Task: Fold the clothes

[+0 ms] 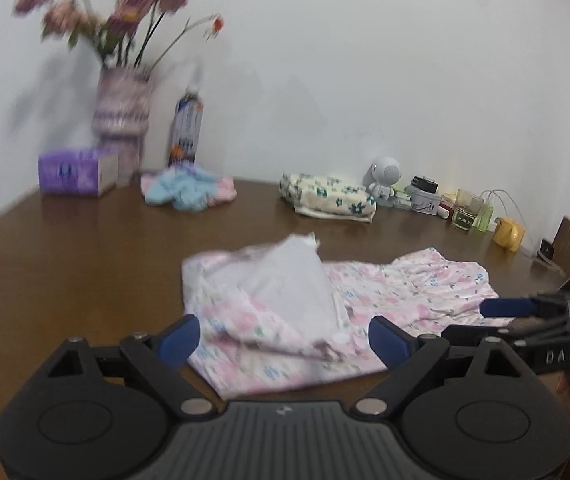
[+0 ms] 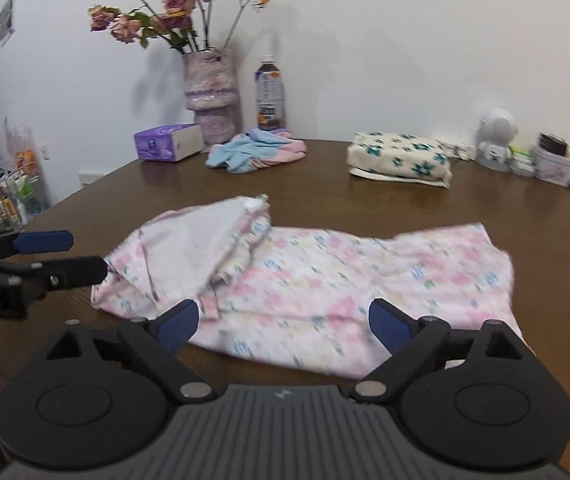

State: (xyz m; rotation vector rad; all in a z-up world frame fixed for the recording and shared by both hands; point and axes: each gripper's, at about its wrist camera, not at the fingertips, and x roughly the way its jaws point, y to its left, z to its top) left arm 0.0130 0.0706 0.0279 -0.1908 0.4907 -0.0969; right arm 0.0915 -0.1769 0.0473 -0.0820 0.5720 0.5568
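Note:
A pink floral garment [image 1: 385,292] [image 2: 325,280] lies crumpled on the brown table [image 1: 65,264] [image 2: 405,208]. One end of it is turned over, and the white inner side [image 1: 293,276] [image 2: 193,248] faces up. My left gripper [image 1: 283,338] hovers open over the garment's near edge, and its blue pads touch no cloth. My right gripper [image 2: 283,326] is also open above the near edge, further to the right. Each gripper appears in the other's view, the right gripper [image 1: 497,318] at the right side and the left gripper [image 2: 77,256] at the left, both with nothing in them.
Along the wall stand a flower vase [image 2: 213,96], a drink bottle [image 2: 269,92], a purple tissue box [image 2: 169,142], a blue and pink cloth [image 2: 253,154], a folded cream floral cloth [image 2: 397,156] and a white figurine [image 2: 495,140] among small jars. The table's edge curves away at left.

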